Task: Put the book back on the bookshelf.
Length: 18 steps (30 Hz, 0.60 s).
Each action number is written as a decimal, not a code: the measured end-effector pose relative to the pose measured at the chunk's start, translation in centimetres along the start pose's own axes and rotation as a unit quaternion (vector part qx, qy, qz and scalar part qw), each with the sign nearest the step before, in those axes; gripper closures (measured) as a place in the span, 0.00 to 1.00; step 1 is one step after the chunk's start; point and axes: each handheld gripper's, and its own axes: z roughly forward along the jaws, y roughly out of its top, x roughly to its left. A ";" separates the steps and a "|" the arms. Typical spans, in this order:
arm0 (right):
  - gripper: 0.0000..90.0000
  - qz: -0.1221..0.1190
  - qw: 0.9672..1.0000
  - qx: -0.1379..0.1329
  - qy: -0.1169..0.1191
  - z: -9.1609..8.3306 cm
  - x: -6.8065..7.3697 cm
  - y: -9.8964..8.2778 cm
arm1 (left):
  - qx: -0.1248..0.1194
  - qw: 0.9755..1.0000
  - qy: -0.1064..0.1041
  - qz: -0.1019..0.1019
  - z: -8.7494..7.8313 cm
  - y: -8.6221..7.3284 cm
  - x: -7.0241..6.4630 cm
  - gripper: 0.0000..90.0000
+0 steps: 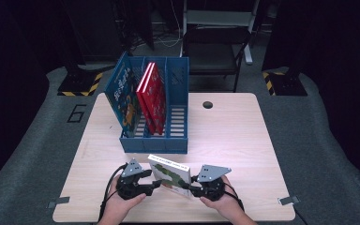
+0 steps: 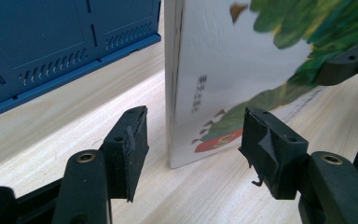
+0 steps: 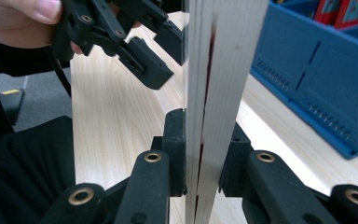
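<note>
A white picture book with a green leafy cover stands upright on edge on the wooden table, near the front. My right gripper is at the book's right end. In the right gripper view its jaws press on both faces of the book, so it is shut on it. My left gripper is at the book's left end. In the left gripper view its jaws straddle the lower corner of the book with a gap on each side, so it is open.
A blue three-slot file rack stands just behind the book, holding a blue book in its left slot and red books in the middle slot. A dark chair sits beyond the table. A round hole marks the tabletop at the back.
</note>
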 end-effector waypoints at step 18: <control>0.85 -0.007 0.999 -0.007 -0.040 -2.5 0.0 2.0 | -0.001 1.000 0.003 0.001 -0.2 0.1 0.1 0.45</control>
